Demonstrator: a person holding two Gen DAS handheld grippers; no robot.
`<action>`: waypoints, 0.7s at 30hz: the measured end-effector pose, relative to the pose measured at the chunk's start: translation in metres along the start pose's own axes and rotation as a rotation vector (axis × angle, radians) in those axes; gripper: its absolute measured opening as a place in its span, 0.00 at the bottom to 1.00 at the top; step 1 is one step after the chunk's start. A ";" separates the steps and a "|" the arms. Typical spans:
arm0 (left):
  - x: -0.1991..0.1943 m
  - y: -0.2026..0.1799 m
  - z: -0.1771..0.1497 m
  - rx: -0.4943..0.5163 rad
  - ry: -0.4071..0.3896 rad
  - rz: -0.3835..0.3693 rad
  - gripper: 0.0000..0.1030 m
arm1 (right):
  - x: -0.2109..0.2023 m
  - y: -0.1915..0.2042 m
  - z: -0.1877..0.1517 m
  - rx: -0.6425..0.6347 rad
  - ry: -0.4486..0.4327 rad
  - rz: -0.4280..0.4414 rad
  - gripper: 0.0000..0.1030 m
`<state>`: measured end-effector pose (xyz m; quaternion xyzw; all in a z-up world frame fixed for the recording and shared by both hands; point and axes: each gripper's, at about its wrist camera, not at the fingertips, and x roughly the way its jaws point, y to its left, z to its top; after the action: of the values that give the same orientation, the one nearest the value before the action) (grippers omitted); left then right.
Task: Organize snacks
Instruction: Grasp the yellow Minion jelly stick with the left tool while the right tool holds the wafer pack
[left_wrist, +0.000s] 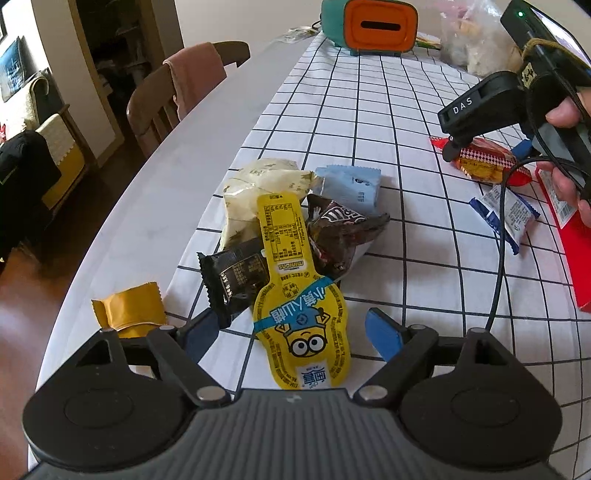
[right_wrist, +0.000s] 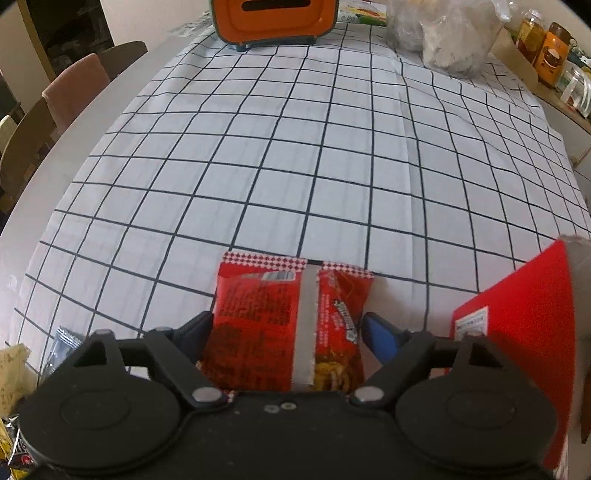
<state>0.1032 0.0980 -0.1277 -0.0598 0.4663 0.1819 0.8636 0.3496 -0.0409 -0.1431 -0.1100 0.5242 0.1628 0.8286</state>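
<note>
Left wrist view only: snack heap mid-frame, yellow pouch (left_wrist: 301, 295) between spread, non-touching fingers of left gripper (left_wrist: 291, 334) | Right wrist view only: red packet (right_wrist: 288, 325) lower centre, straddled by right gripper (right_wrist: 286, 332), contact unclear, grip not determinable; red box (right_wrist: 517, 325) lower right | Both grippers pitched steeply down over checked tablecloth (right_wrist: 295, 166).

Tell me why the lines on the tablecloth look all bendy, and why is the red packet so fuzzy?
In both wrist views a fisheye lens bows the checked tablecloth grid outward, so straight lines look curved. In the right wrist view the red snack packet sits very near the lens and looks soft and smeared. In the left wrist view the yellow Minions packet prints sharp, and the picture edges darken at the corners.
</note>
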 end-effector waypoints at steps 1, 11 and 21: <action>0.000 0.000 0.000 0.002 0.000 0.001 0.80 | 0.000 0.001 0.000 -0.002 -0.001 -0.003 0.80; -0.001 0.006 -0.005 -0.019 0.025 -0.014 0.48 | -0.007 0.001 -0.004 -0.007 -0.034 0.000 0.71; -0.012 0.002 -0.011 -0.011 0.024 -0.036 0.48 | -0.034 0.002 -0.016 -0.014 -0.082 0.029 0.69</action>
<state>0.0877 0.0936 -0.1236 -0.0752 0.4744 0.1682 0.8608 0.3222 -0.0496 -0.1191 -0.1013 0.4902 0.1828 0.8462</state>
